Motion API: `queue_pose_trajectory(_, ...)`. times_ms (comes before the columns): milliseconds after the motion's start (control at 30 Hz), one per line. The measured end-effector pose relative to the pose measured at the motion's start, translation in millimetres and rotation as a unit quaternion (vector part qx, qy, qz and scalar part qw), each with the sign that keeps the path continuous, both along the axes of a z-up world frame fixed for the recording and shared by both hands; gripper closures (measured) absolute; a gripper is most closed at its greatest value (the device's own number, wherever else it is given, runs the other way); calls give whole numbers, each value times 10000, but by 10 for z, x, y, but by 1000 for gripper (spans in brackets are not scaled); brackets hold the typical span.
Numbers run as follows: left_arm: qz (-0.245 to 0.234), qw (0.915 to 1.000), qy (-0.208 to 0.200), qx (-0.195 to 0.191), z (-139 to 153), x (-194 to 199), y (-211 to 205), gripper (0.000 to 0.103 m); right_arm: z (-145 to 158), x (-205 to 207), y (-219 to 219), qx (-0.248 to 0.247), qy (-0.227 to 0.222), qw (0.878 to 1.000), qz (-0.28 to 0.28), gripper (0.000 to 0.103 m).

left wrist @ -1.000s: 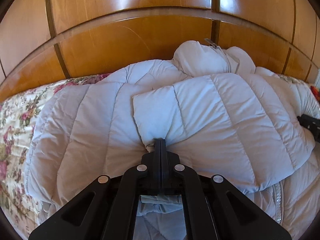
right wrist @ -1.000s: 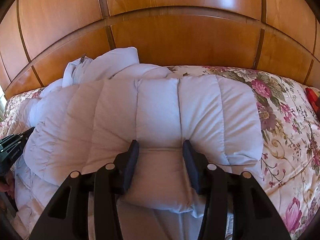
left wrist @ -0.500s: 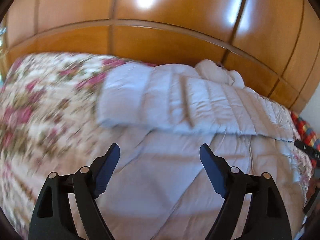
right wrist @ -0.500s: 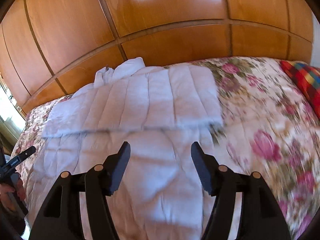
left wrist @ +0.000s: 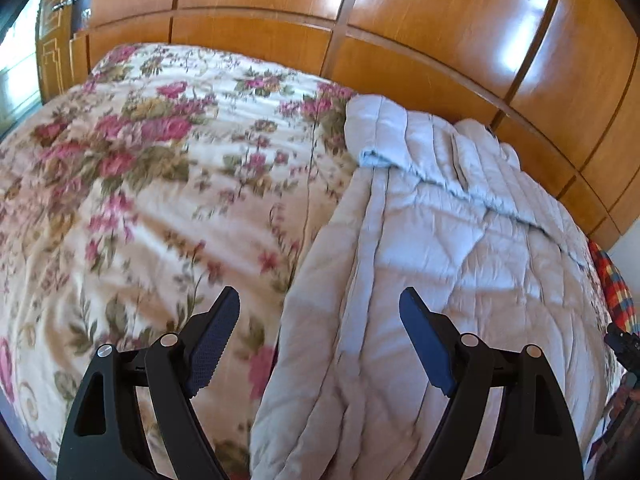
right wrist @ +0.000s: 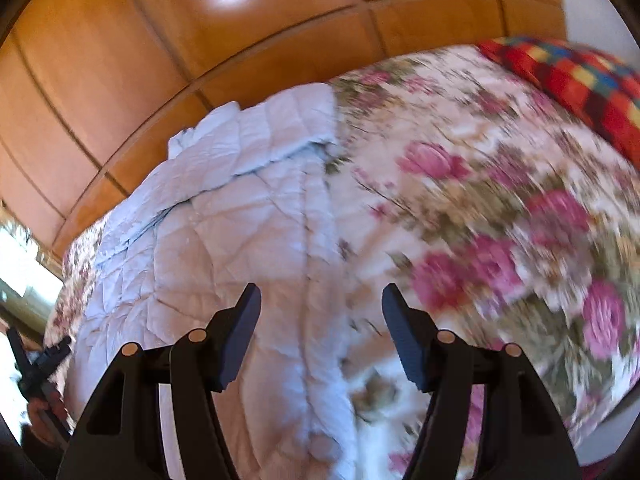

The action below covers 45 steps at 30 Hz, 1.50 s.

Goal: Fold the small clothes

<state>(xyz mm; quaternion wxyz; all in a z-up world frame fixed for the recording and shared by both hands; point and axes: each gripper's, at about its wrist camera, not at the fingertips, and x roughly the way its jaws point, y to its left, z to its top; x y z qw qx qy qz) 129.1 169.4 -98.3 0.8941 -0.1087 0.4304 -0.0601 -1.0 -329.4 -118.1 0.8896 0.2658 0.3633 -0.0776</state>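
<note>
— Both tools read wide open on my feeds. Left tool (left wrist: pixel 320 332) has its jaws spread with nothing between them, hanging above the left edge of the pale quilted jacket (left wrist: pixel 440 264), one finger over the floral bedspread (left wrist: pixel 160 184).

— And the right one?

— Right tool (right wrist: pixel 320 332) is spread just as wide and empty too, hovering over the jacket's (right wrist: pixel 224 240) right edge where it meets the bedspread (right wrist: pixel 500 208). I see no contact with the fabric on either side.

— Where is the jacket?

— Lying flat on the bed, its far part folded over near the wooden headboard (left wrist: pixel 400 20). A red checked blanket (right wrist: pixel 580 76) sits at the bed's right corner. My right feed is motion-blurred, so fine detail is lost.
</note>
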Motion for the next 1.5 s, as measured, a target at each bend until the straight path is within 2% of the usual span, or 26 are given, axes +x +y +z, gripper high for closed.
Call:
queue_pose_trajectory(200,-292,9994,86,-141,-101,-229,-68,22,-68,-290,-97,369,2,9993,-117,37)
queue_pose_trajectory(433,-486,9986,186,-125,-237,-415,-142,18,-235,-480,-127,1044,-31,9943,201,36)
queue_pose_trajectory(567,-566,9979,253,-164,-292,-496,-119,22,-331,-553,-4,1172,1,9920,471,42)
queue_pose_trajectory(633,-631,9975,234,-205,-274,-541,-123,34,-363,-596,73,1212,-17,9910,569,45)
queue_pose_trajectory(800,-817,9952,278,-461,-235,-637,-107,36,-487,-717,178,1703,-110,9819,821,47)
queue_pose_trajectory(933,-868,9930,397,-696,-275,-687,-49,36,-565,-790,196,1971,-167,9768,822,48)
queue_pose_trajectory(1033,-858,9912,495,-882,-313,-712,2,36,-573,-779,260,1989,-154,9760,870,59)
queue_pose_trajectory(1100,-922,9928,486,-597,-305,-737,-67,44,-532,-752,335,1799,-109,9784,1011,81)
queue_pose_trajectory(1133,-928,9936,472,-442,-303,-755,-104,57,-482,-747,379,1702,-141,9792,1091,83)
queue_pose_trajectory(1200,-1018,9935,402,-315,-268,-805,-177,74,-394,-774,364,1654,-280,9797,1098,89)
queue_pose_trajectory(1233,-1058,9934,370,-230,-236,-839,-202,80,-332,-808,323,1649,-389,9799,1053,89)
queue_pose_trajectory(1300,-1179,9923,355,-159,-179,-892,-231,85,-212,-895,220,1625,-549,9807,934,91)
queue_pose_trajectory(1433,-1480,9859,539,-559,-81,-1110,-216,87,-75,-1067,60,1611,-659,9811,840,91)
queue_pose_trajectory(1500,-1601,9834,617,-582,-81,-1223,-233,87,-86,-1089,23,1571,-589,9825,814,91)
